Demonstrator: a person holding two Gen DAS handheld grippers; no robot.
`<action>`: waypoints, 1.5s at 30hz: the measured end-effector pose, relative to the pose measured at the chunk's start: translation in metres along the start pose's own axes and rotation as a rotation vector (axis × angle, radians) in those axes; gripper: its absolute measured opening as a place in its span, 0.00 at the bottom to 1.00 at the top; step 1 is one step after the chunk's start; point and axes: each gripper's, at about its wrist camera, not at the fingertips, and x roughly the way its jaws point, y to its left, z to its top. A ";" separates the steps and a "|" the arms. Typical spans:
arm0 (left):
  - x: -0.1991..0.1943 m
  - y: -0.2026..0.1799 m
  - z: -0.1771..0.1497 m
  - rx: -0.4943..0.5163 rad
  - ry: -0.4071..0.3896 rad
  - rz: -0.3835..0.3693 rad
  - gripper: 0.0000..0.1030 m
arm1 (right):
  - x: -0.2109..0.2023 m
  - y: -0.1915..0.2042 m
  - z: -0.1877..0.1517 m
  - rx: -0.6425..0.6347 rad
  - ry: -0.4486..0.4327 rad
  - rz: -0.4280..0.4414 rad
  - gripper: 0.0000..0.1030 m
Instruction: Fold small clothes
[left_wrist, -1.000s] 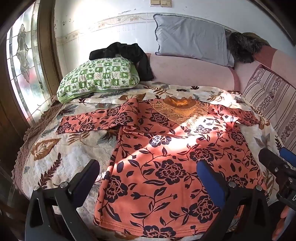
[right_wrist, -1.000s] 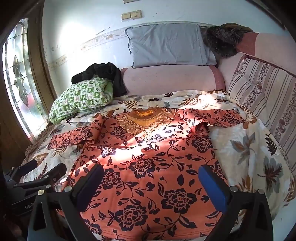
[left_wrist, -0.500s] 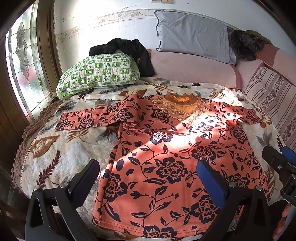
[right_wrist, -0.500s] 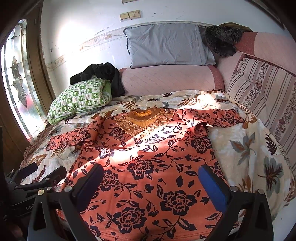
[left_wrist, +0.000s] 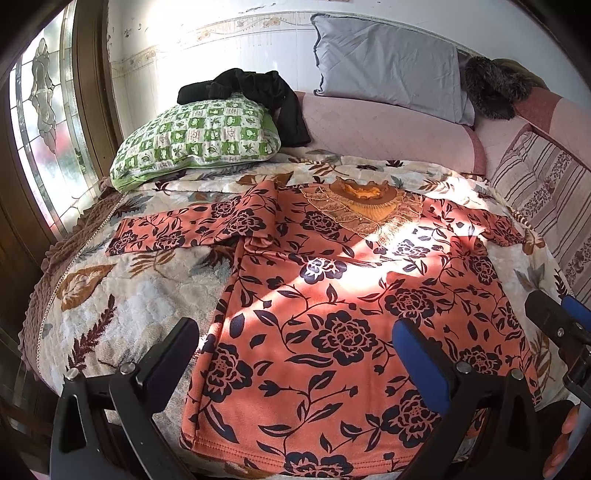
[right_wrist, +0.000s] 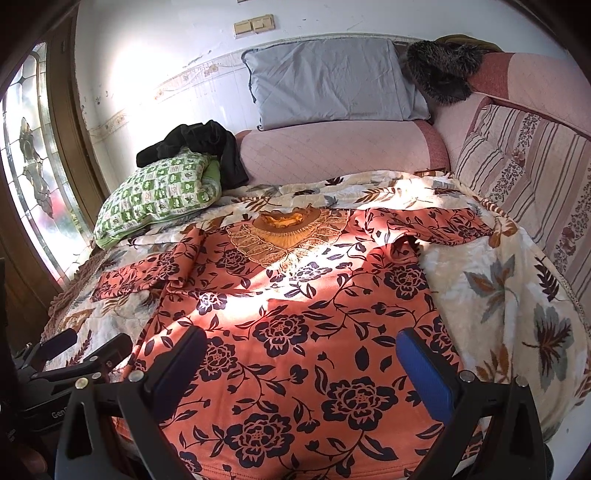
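I have the orange long-sleeved top printed with dark navy flowers (left_wrist: 343, 314) spread flat, front up, on the bed's cream blanket with brown and grey leaves (left_wrist: 122, 306), its gold embroidered neckline toward 12 o'clock and its hem toward 6 o'clock, nearest me. The hem's near edge is cut off in the right wrist view, and in the left wrist view the tool's own fingers cover part of it. The sleeve at 9 o'clock lies straight out; the one at 2 o'clock is bunched, so I cannot make out its cuff clearly. My left tool (left_wrist: 295, 354) hovers over the hem's left half with its jaws spread wide and nothing between them. My right tool (right_wrist: 301, 363) hangs over the lower middle of the top, jaws likewise wide apart and empty. At the right edge of the left wrist view I see only part of the other tool and some fingertips (left_wrist: 565, 435) of a hand. At 11 o'clock a green-and-white checked pillow (left_wrist: 195, 140) carries a crumpled black garment (left_wrist: 258, 88); a grey pillow (left_wrist: 388, 66) leans on the wall at 12 o'clock, with something dark and furry (left_wrist: 491, 88) beside it that I cannot identify.
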 end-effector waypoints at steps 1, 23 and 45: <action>0.001 -0.001 0.000 0.002 0.004 -0.001 1.00 | 0.001 0.000 0.001 0.000 0.000 0.000 1.00; 0.020 0.002 0.001 -0.011 0.042 0.021 1.00 | 0.021 -0.009 0.001 0.026 0.030 -0.008 1.00; 0.083 0.017 0.009 -0.042 0.088 0.010 1.00 | 0.103 -0.185 0.077 0.505 0.008 0.188 1.00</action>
